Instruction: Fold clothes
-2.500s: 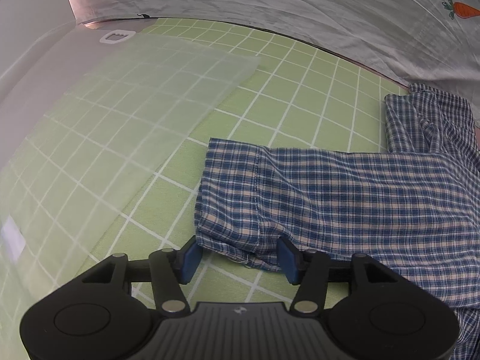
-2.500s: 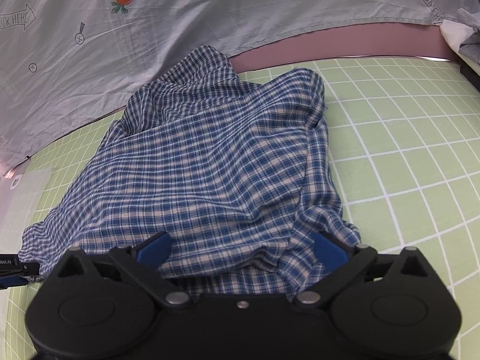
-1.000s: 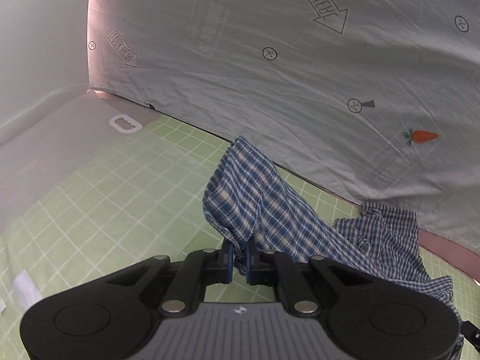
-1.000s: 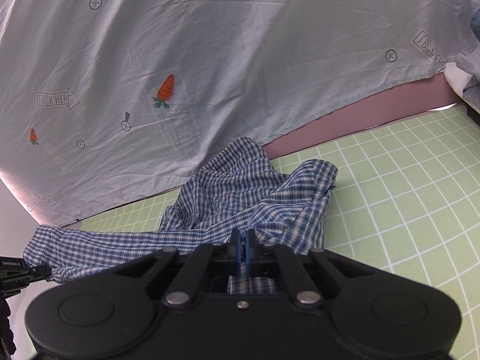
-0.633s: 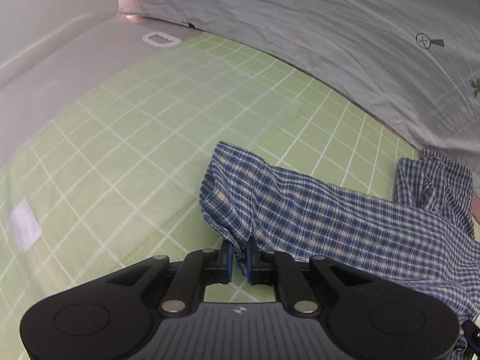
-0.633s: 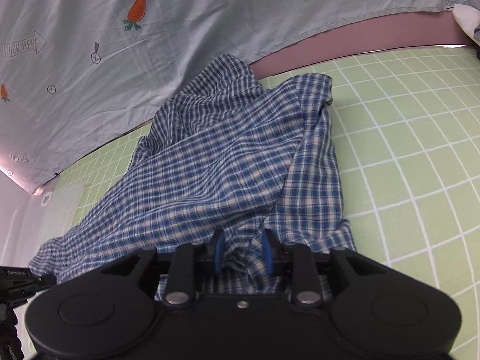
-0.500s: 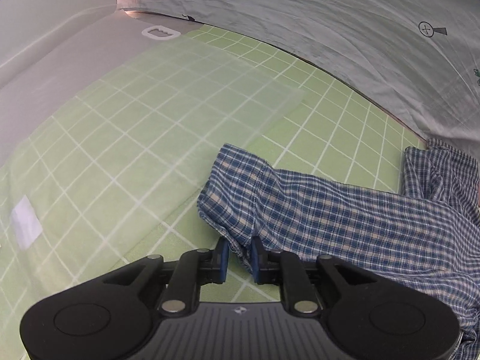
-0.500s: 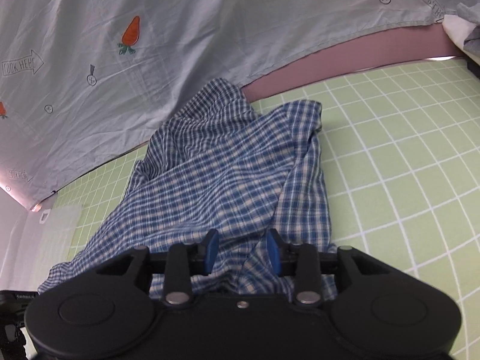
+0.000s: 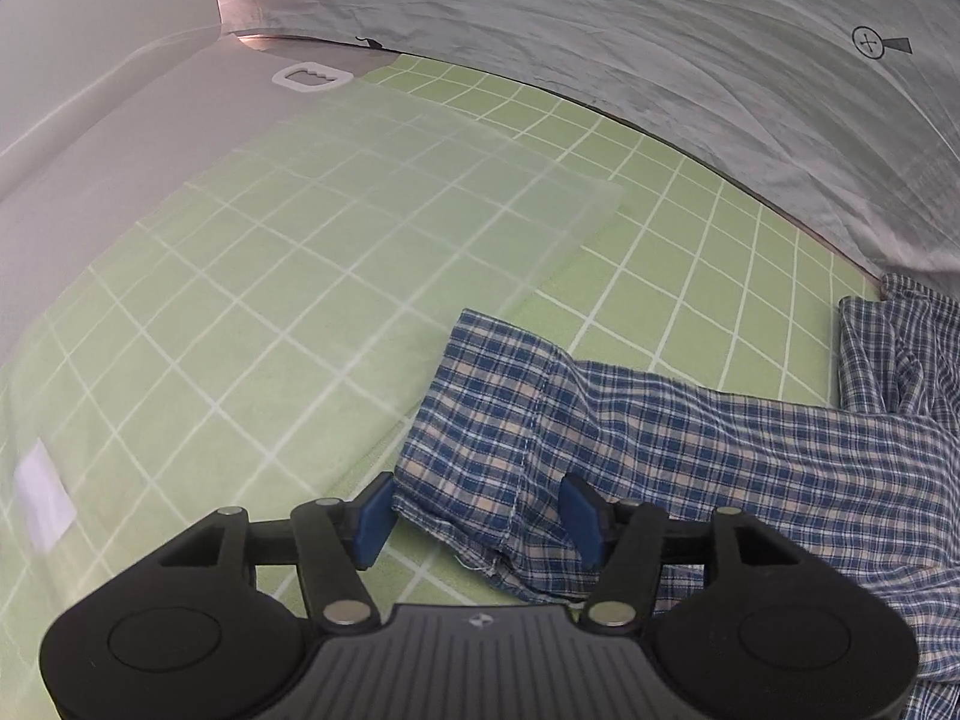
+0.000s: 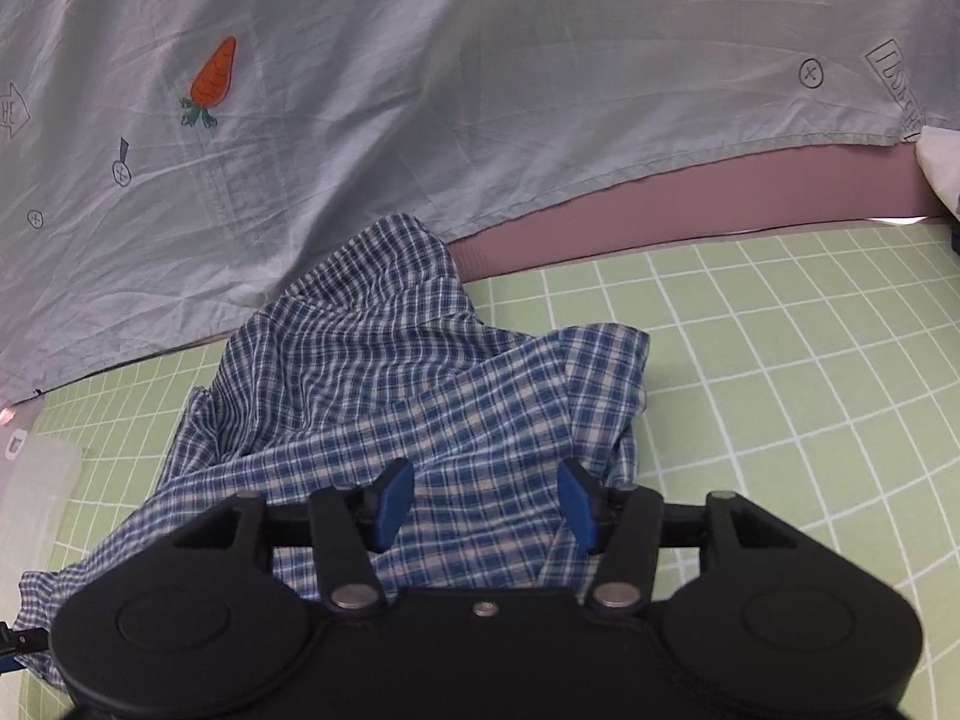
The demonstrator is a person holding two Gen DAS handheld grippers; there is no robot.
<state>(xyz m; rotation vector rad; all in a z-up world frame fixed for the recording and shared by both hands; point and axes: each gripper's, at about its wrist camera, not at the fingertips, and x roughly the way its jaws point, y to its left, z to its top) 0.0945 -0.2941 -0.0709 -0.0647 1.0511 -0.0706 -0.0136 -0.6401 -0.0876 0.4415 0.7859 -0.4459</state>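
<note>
Left wrist view: low, close over green grid-lined mat (image 9: 690,276), facing 12 o'clock toward grey printed sheet (image 9: 660,30). Right wrist view: same, slightly higher. Both share blue-and-white checked shirt (image 10: 420,396).

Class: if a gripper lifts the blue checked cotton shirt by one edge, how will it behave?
The blue checked cotton shirt lies rumpled in soft folds, so it will probably droop. Thin cloth suggests light weight. On the green grid mat, it would likely bunch when pushed.
</note>
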